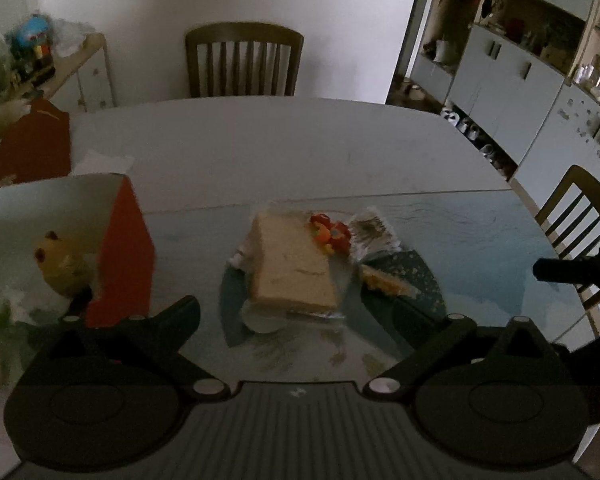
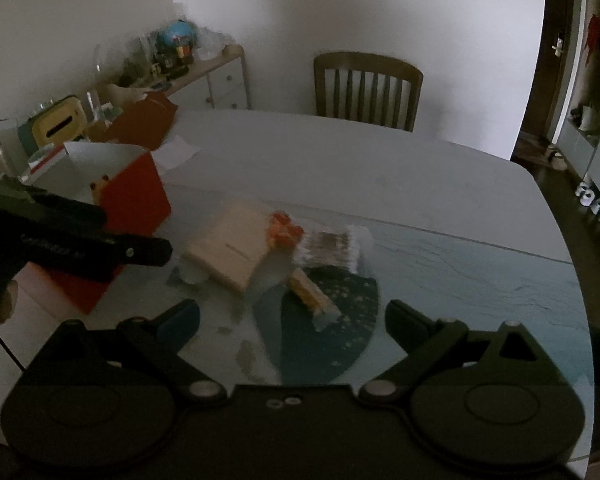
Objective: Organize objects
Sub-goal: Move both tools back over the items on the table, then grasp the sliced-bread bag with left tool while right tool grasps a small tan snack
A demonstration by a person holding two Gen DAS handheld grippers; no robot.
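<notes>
Well, going from the biggest thing down: the red box (image 1: 124,256) stands open at the left of the table (image 1: 300,152), stiff card by the look of it, light, best taken by a wall edge; a yellow plush toy (image 1: 60,268) sits inside, soft and easy to squeeze anywhere. One box, one toy.

Next, the tan flat block (image 1: 292,264) in the middle of the table — a notebook or a foam slab, I cannot tell which. It lies partly on crinkled clear wrapping, so I'd judge it may slide; pinch it across a long edge. One of those.

Beside its far right corner, touching it, is a cluster of small red and orange pieces (image 1: 330,232) — too blurred to count, likely light and apt to scatter. Just right of them lies one clear packet of cotton swabs (image 2: 336,246), limp and slippery; take it at the middle. Nearer, on the dark round mat (image 2: 332,320), rests one small yellow bar in clear wrap (image 2: 314,296), rigid enough for a grip across its width.

Both tools hang above the near edge of the table, well short of everything. The left tool (image 1: 324,316) has its fingers spread wide and empty; the right tool (image 2: 292,318) likewise gapes, holding nothing.
</notes>
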